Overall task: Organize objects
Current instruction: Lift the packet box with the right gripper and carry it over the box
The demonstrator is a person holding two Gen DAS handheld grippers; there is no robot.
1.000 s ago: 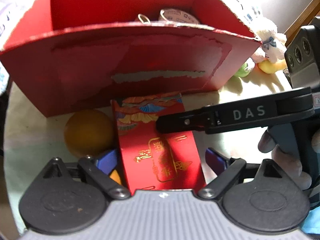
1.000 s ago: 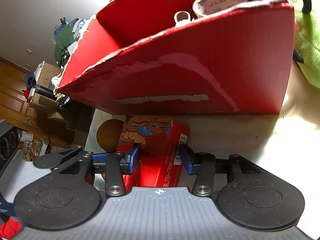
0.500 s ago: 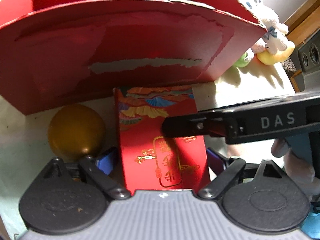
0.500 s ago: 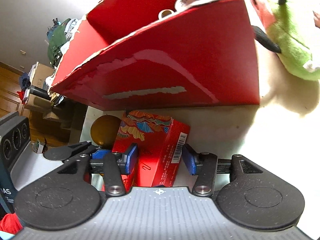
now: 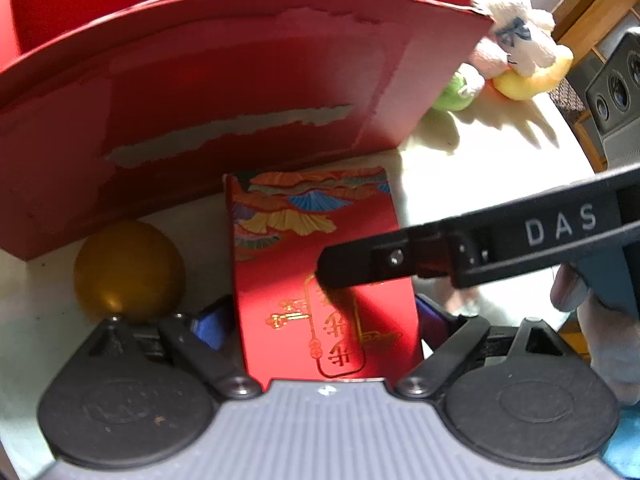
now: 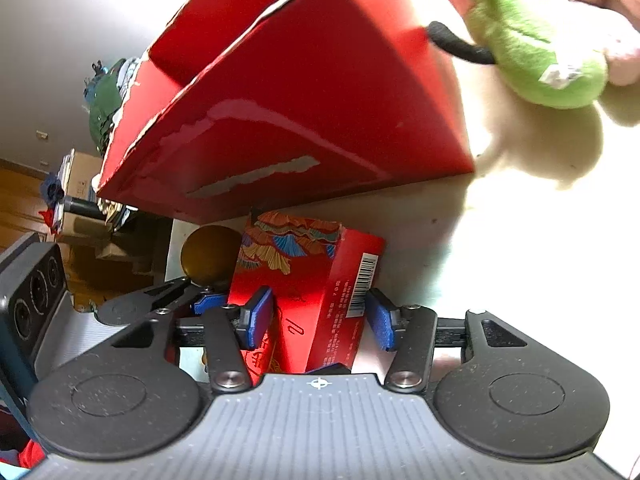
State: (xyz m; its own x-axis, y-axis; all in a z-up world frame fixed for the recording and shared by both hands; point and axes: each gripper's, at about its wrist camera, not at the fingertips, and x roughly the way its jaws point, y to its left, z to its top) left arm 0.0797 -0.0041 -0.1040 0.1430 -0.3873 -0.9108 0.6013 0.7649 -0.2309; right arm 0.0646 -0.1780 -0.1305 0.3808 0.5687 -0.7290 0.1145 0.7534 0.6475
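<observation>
Starting nearest the lens: found the left gripper point(image 5: 322, 316) set wide, blue pads flanking the long edges of the small red box point(image 5: 280, 280). Unable to tell whether pressing or merely alongside. Found the right gripper point(image 6: 320, 316) parted, having just been opening, with the same box between its pads. Noted one pad over the printed face and the other clear of the barcode side, so no grip there.

Logged the small red box as glossy card, flat and rectangular. Noted gold foil characters at the near end and a coloured fan pattern at the end towards the large red carton point(image 5: 240, 80). Placed it on the pale table point(image 5: 480, 152), just in front of the carton's front wall. Noted a gold ball point(image 5: 128, 268), round and smooth with a dull sheen, in front of the carton's left corner and just beside the box.

Recorded the carton as open-topped card with a ragged top rim. Noted the glossy red skin torn away in a long grey strip across the front wall.

Seen from the left wrist only: the foil panel in full, a black finger lettered DAS crossing above the box face, and a white fleecy plush point(image 5: 516, 40) beyond the carton's right corner.

Seen from the right wrist only: barcode and small print on the box's side wall, a green furry plush point(image 6: 532, 52) right of the carton, and room clutter past the carton's left end.
</observation>
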